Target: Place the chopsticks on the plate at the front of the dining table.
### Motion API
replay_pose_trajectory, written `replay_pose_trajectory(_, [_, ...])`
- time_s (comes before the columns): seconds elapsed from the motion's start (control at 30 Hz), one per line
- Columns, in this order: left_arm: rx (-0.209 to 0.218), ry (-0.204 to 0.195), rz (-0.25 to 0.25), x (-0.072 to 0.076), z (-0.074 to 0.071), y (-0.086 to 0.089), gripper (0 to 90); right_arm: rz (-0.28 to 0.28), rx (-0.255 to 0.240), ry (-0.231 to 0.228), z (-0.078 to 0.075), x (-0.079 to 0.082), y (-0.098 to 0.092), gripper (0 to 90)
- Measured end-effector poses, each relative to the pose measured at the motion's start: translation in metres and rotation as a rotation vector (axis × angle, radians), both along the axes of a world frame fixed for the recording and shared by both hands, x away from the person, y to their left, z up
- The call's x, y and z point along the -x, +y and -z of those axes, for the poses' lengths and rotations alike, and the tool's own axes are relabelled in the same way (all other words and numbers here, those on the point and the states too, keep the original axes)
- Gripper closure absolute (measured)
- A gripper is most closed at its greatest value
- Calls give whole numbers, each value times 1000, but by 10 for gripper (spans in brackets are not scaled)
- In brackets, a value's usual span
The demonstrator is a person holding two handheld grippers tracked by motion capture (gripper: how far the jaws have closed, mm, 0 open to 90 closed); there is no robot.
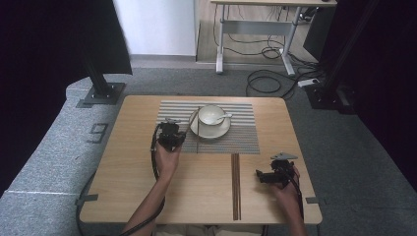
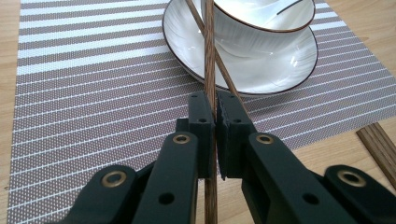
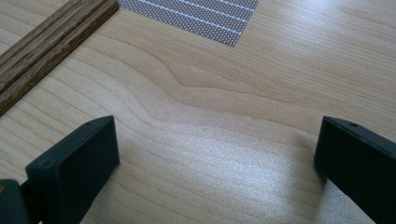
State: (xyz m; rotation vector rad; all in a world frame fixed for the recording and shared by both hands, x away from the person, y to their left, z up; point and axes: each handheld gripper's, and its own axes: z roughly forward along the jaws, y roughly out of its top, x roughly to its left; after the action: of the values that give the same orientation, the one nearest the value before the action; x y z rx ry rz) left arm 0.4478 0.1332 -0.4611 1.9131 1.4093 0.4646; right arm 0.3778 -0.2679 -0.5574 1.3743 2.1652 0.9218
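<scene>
My left gripper (image 2: 216, 100) is shut on a brown wooden chopstick (image 2: 210, 56) that runs up over the rim of a white saucer (image 2: 261, 65). A second chopstick (image 2: 229, 79) crosses it and leans on the saucer. On the saucer stands a white bowl (image 1: 212, 114) with a spoon (image 1: 223, 117) in it. From above, the left gripper (image 1: 179, 137) sits at the placement's left side, beside the saucer (image 1: 219, 132). My right gripper (image 1: 259, 176) rests near the table's right edge; its jaws (image 3: 217, 140) stand wide open over bare wood.
A striped placemat (image 1: 236, 135) lies under the saucer. A pair of dark chopsticks (image 1: 235, 187) lies lengthwise on the wooden table (image 1: 128, 172), left of the right gripper. Grey carpet, a desk frame and cables lie beyond the table.
</scene>
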Motion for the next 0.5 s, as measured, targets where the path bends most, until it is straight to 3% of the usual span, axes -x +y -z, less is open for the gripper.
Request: replay_pose_trajectory(0.5, [8,2,-27,-12,-5,4,852,0,0,0,0,0,0,0])
